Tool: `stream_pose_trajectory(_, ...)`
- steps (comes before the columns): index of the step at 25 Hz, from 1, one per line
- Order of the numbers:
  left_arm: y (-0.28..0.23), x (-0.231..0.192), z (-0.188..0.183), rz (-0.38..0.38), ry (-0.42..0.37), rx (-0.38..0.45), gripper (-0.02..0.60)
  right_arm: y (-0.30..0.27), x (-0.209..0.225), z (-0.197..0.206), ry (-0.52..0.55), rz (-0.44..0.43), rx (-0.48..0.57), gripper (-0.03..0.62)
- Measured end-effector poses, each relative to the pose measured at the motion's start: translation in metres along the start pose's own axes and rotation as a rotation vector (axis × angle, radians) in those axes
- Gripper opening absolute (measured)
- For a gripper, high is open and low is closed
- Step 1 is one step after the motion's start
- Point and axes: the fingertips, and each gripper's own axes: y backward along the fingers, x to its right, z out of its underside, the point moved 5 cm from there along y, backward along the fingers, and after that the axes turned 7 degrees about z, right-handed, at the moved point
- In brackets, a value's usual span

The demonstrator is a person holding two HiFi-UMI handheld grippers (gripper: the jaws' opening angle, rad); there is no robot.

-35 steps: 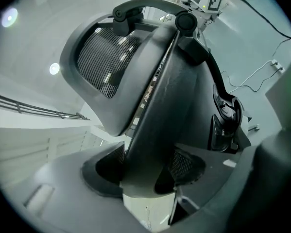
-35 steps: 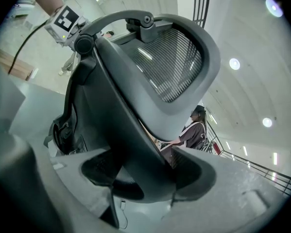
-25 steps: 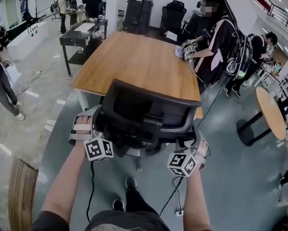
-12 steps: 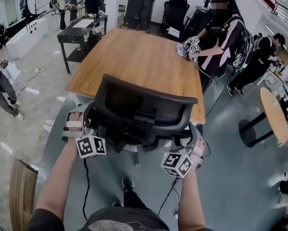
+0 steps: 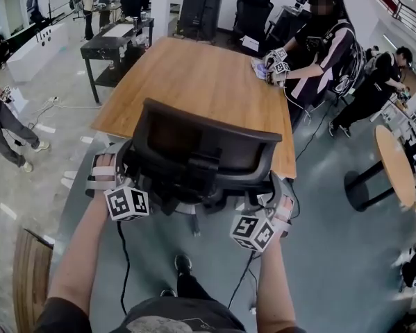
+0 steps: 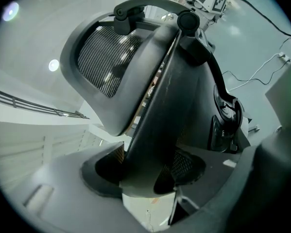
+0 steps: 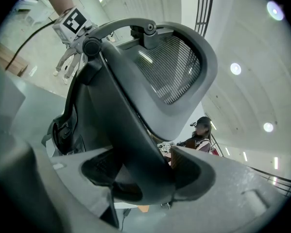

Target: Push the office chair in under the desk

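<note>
The black office chair (image 5: 201,151) stands with its mesh back towards me, at the near edge of the wooden desk (image 5: 194,75). My left gripper (image 5: 126,177) is shut on the left side of the chair's back frame. My right gripper (image 5: 271,198) is shut on the right side. In the left gripper view the chair (image 6: 155,81) has its dark frame bar clamped between the jaws of the left gripper (image 6: 145,171). The right gripper view shows the chair (image 7: 155,72) with the same kind of bar held in the right gripper (image 7: 143,176). The seat is hidden behind the backrest.
A person in a striped top (image 5: 319,47) stands at the desk's far right corner holding grippers. A round wooden table (image 5: 395,165) is at the right. A black cart (image 5: 114,47) and a black bin (image 5: 197,9) stand behind the desk. Cables trail on the floor by my shoes (image 5: 183,262).
The chair and both grippers have moved a little forward towards the desk. Both grips on the back frame are unchanged.
</note>
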Motion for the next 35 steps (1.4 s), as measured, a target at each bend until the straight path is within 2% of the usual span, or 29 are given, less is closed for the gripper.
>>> stream_pose_trajectory(11, 0.004, -0.003, -0.004, -0.003, 0.011, -0.028, 0.276, -0.002, 0.006, -0.002, -0.004, -0.024, -0.012, 0.295)
stream_pose_trajectory(16, 0.006, -0.003, -0.001, -0.06, -0.008, -0.031, 0.303, -0.005, 0.005, -0.004, 0.0, -0.015, -0.007, 0.302)
stream_pose_trajectory(18, 0.011, -0.001, -0.001, -0.087, 0.005, -0.019, 0.311, -0.001, 0.005, -0.004, -0.021, -0.009, -0.001, 0.341)
stream_pose_trajectory(21, 0.019, 0.005, -0.002, -0.103, 0.043, -0.003, 0.344, 0.005, 0.002, -0.001, -0.037, -0.014, -0.003, 0.354)
stream_pose_trajectory(27, 0.045, 0.008, -0.003, -0.11, 0.169, 0.016, 0.333, 0.03, 0.015, -0.007, -0.091, 0.016, 0.037, 0.357)
stream_pose_trajectory(32, 0.073, 0.013, -0.011, -0.117, 0.246, 0.06, 0.298, 0.056, 0.023, -0.02, -0.182, 0.034, 0.097, 0.354)
stream_pose_trajectory(35, 0.093, 0.017, -0.027, -0.078, 0.353, 0.131, 0.251, 0.074, 0.024, -0.024, -0.249, 0.017, 0.106, 0.347)
